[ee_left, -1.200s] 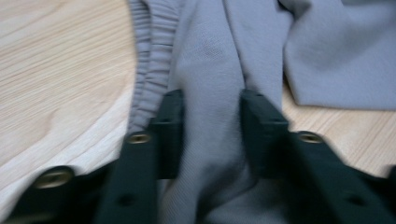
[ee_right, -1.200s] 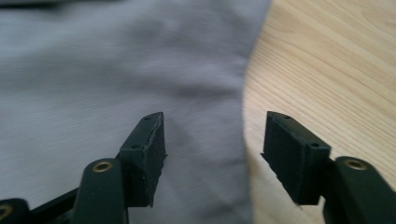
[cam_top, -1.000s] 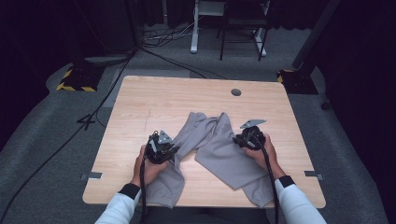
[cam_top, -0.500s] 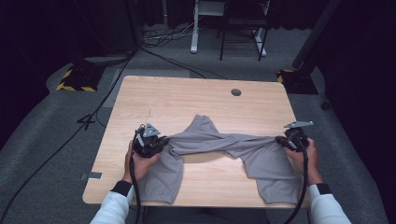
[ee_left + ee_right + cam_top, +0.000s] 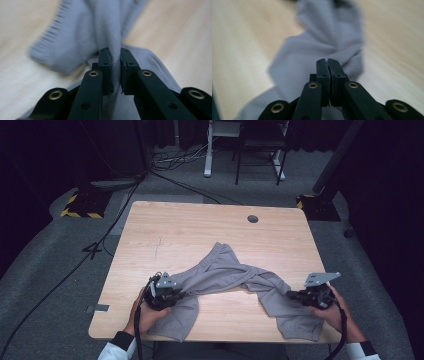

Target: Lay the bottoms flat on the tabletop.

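Shorts, grey, lay across the near half of the surface in the high view, stretched sideways between the two grippers. The left gripper held the cloth near the left leg, which hung over the near edge; the right gripper held it by the right leg. The waistband rose to a peak toward the surface's middle, and the cloth between the grips was twisted. No container stood on the surface.

In the left gripper view, the left gripper was clamped on a thick fold of the shorts, with the ribbed waistband blurred beyond.

In the right gripper view, the right gripper had its jaws pressed nearly together, pinching a thin layer of the shorts, which ran away in a twisted band.

The step in hand was judged to be spreading the garment out. The next move would call for untwisting the middle and laying it flat while keeping both grips firm.
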{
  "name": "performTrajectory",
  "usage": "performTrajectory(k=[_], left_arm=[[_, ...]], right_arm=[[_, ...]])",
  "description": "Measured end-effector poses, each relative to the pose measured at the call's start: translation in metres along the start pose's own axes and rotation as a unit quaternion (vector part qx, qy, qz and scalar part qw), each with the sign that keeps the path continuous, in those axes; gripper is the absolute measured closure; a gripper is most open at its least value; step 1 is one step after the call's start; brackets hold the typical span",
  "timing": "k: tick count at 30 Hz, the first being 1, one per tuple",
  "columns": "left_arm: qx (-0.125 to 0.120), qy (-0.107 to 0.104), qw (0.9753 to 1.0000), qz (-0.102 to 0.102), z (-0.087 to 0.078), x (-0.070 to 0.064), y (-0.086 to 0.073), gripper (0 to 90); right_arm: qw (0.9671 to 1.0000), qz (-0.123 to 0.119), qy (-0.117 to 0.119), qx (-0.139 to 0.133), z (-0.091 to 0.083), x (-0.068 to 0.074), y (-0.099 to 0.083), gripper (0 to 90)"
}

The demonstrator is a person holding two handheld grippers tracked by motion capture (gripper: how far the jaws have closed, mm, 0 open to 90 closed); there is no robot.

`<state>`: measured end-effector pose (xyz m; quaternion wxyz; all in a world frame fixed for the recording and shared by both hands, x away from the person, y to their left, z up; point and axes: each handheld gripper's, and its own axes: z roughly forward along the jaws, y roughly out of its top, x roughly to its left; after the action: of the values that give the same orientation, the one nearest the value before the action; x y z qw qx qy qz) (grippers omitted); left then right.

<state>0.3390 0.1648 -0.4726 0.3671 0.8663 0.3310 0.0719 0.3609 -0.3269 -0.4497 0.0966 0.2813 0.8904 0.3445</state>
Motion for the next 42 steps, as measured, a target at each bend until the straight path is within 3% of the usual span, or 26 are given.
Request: performTrajectory(k=[1,2,3,4,5,6,7,8,9,10,12,13,14,15,16,19,20,21,25,26,29,36,39,41,42], left_arm=[[0.0,0.0,1.0,0.0,0.0,0.0,0.0,80.2],[0.011,-0.008,0.9999,0.009,0.001,-0.006,-0.002,78.3],[0.018,-0.013,0.9996,0.017,0.003,-0.013,-0.004,75.7],[0.027,-0.014,0.9994,0.019,0.006,-0.019,-0.006,75.7],[0.036,-0.013,0.9989,0.028,0.008,-0.025,-0.008,70.7],[0.037,-0.009,0.9986,0.036,0.009,-0.028,-0.009,66.0],[0.035,-0.009,0.9987,0.034,0.009,-0.03,-0.009,62.8],[0.026,-0.006,0.9991,0.032,0.007,-0.031,-0.009,62.8],[0.007,-0.003,0.9996,0.028,0.004,-0.031,-0.007,53.4],[0.007,-0.003,0.9996,0.028,0.004,-0.031,-0.007,52.2],[-0.022,0.011,0.9996,0.015,0.001,-0.028,-0.003,44.1],[-0.022,0.011,0.9996,0.015,0.001,-0.028,-0.003,39.5],[-0.029,0.01,0.9995,0.01,0.001,-0.027,-0.002,39.5],[-0.029,0.006,0.9995,0.009,0.002,-0.026,0.0,39.6],[-0.03,0.008,0.9994,0.013,0.003,-0.026,0.001,38.8],[-0.022,0.005,0.9997,0.008,0.014,-0.021,0.004,40.5],[-0.022,0.005,0.9997,0.008,0.014,-0.021,0.004,50.4],[-0.018,-0.002,0.9998,0.012,0.016,-0.02,0.004,50.4],[0.005,0.001,0.9996,0.027,0.023,-0.019,0.001,68.8],[0.006,-0.001,0.9996,0.029,0.023,-0.018,0.0,74.6],[0.012,-0.003,0.9995,0.031,0.023,-0.018,-0.003,80.0],[0.018,-0.009,0.9992,0.034,0.021,-0.017,-0.007,81.2],[0.019,-0.008,0.9992,0.035,0.021,-0.016,-0.007,81.3],[0.019,-0.008,0.9993,0.033,0.021,-0.016,-0.007,81.3],[0.019,-0.008,0.9992,0.034,0.021,-0.016,-0.007,81.3]], right_arm=[[1.0,0.0,0.0,0.0,0.0,0.0,0.0,87.6],[0.9987,-0.034,0.03,0.022,0.013,0.02,0.004,87.6],[0.9973,-0.049,0.041,0.037,0.02,0.03,0.006,87.3],[0.9973,-0.049,0.041,0.037,0.02,0.03,0.006,87.3],[0.9927,-0.081,0.064,0.064,0.031,0.047,0.009,81.7],[0.9905,-0.092,0.071,0.072,0.034,0.052,0.011,76.6],[0.9896,-0.097,0.075,0.075,0.035,0.056,0.013,70.5],[0.9896,-0.097,0.075,0.075,0.035,0.056,0.013,70.5],[0.9918,-0.096,0.063,0.057,0.033,0.059,0.021,59.7],[0.9938,-0.085,0.057,0.043,0.031,0.058,0.026,57.2],[0.9962,-0.077,0.039,0.011,0.025,0.054,0.038,50.0],[0.9973,-0.071,0.019,-0.001,0.024,0.051,0.045,49.0],[0.9973,-0.071,0.019,-0.001,0.024,0.051,0.045,49.0],[0.9979,-0.064,0.004,-0.013,0.024,0.047,0.053,48.5],[0.9976,-0.049,-0.016,-0.047,0.027,0.038,0.072,46.4],[0.9961,-0.026,-0.049,-0.068,0.047,0.02,0.104,46.3],[0.9961,-0.026,-0.049,-0.068,0.047,0.02,0.104,46.3],[0.996,-0.024,-0.058,-0.064,0.058,0.014,0.115,46.3],[0.9959,-0.018,-0.088,0.001,0.104,-0.002,0.154,46.8],[0.9975,0.0,-0.069,0.017,0.125,-0.009,0.169,47.8],[0.9969,-0.003,-0.071,0.034,0.14,-0.013,0.178,47.2],[0.9951,0.01,-0.059,0.079,0.184,-0.024,0.186,48.1],[0.9927,0.011,-0.065,0.101,0.196,-0.026,0.184,56.3],[0.9934,0.017,-0.061,0.096,0.196,-0.028,0.184,59.7],[0.9943,0.024,-0.051,0.091,0.195,-0.031,0.182,69.8]])
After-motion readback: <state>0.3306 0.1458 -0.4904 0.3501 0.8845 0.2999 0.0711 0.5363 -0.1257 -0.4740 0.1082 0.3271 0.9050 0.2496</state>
